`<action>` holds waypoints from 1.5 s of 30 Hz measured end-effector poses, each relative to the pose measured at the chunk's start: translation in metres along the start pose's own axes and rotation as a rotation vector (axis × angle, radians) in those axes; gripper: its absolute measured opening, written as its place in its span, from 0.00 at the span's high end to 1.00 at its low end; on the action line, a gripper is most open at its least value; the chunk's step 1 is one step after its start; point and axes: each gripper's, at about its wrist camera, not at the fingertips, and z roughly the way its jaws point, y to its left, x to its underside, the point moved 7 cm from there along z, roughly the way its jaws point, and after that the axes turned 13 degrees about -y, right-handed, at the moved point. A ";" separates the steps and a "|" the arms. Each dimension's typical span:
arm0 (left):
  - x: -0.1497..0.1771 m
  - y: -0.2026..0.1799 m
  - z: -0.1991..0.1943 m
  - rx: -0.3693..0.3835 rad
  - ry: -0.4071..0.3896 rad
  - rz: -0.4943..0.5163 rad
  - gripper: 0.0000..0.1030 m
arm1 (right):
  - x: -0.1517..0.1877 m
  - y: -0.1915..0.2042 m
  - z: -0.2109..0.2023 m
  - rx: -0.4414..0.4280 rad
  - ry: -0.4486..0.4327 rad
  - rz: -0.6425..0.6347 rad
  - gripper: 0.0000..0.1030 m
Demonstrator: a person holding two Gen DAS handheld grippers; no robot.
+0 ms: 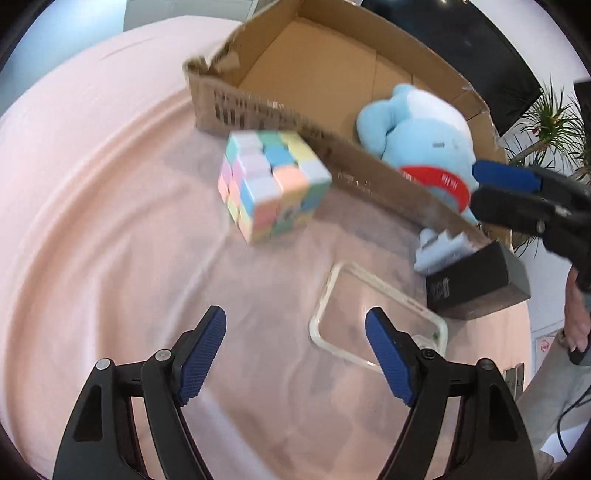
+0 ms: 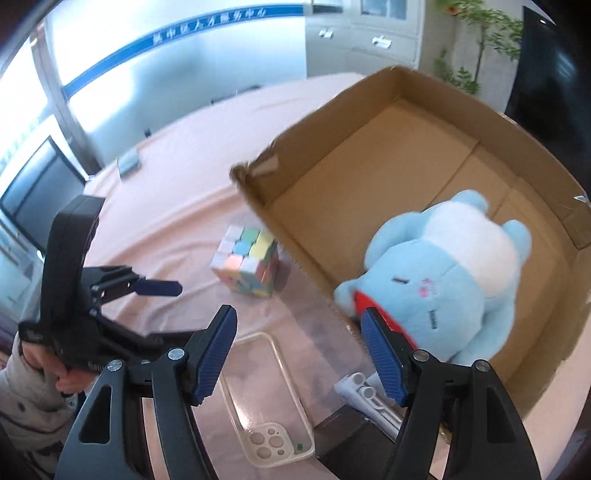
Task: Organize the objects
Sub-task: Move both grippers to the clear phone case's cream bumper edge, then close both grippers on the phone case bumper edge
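Both grippers empty; pastel puzzle cube (image 1: 275, 184) judged next for the brown cardboard box (image 1: 332, 66).
Left gripper (image 1: 295, 354) and right gripper (image 2: 299, 350) were held spread, nothing grasped; the cube's flat opposite faces were best squared between the pads.

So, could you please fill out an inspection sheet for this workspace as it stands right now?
Surface: table under a wrinkled pink cloth.
Job's things: blue plush toy lies inside the cardboard box; pastel puzzle cube, clear phone case, black box and grey plastic part are on the cloth outside it.
Clutter: small grey item at the far end of the table.
Tongs: left tongs open, empty, above the phone case; right tongs open, empty, near the box wall.
Cables: a dark cable hanging near the person.
Surroundings: potted plant, cabinets, dark screen.
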 end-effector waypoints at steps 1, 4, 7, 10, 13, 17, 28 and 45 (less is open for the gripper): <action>0.004 -0.006 0.003 0.007 0.004 0.014 0.28 | 0.003 0.003 0.002 -0.001 0.012 -0.008 0.33; 0.011 -0.017 0.013 -0.030 0.004 0.051 0.40 | 0.010 0.008 0.014 -0.021 0.047 -0.048 0.38; 0.014 -0.014 0.015 -0.119 -0.036 0.115 0.72 | 0.013 0.007 0.025 -0.023 0.075 -0.061 0.47; 0.017 -0.004 0.010 -0.102 -0.034 0.128 0.86 | 0.014 0.012 0.035 -0.035 0.093 -0.066 0.50; 0.014 0.025 -0.002 -0.123 -0.042 0.109 0.87 | 0.017 0.023 0.044 -0.060 0.111 -0.081 0.50; 0.013 0.078 -0.025 -0.205 -0.063 0.046 0.87 | 0.023 0.044 0.067 -0.126 0.155 -0.104 0.50; 0.038 0.131 -0.071 -0.284 -0.075 -0.033 0.83 | 0.040 0.105 0.132 -0.230 0.210 -0.156 0.73; 0.029 0.117 -0.051 -0.297 -0.078 -0.005 0.87 | 0.042 0.095 0.133 -0.204 0.272 -0.088 0.66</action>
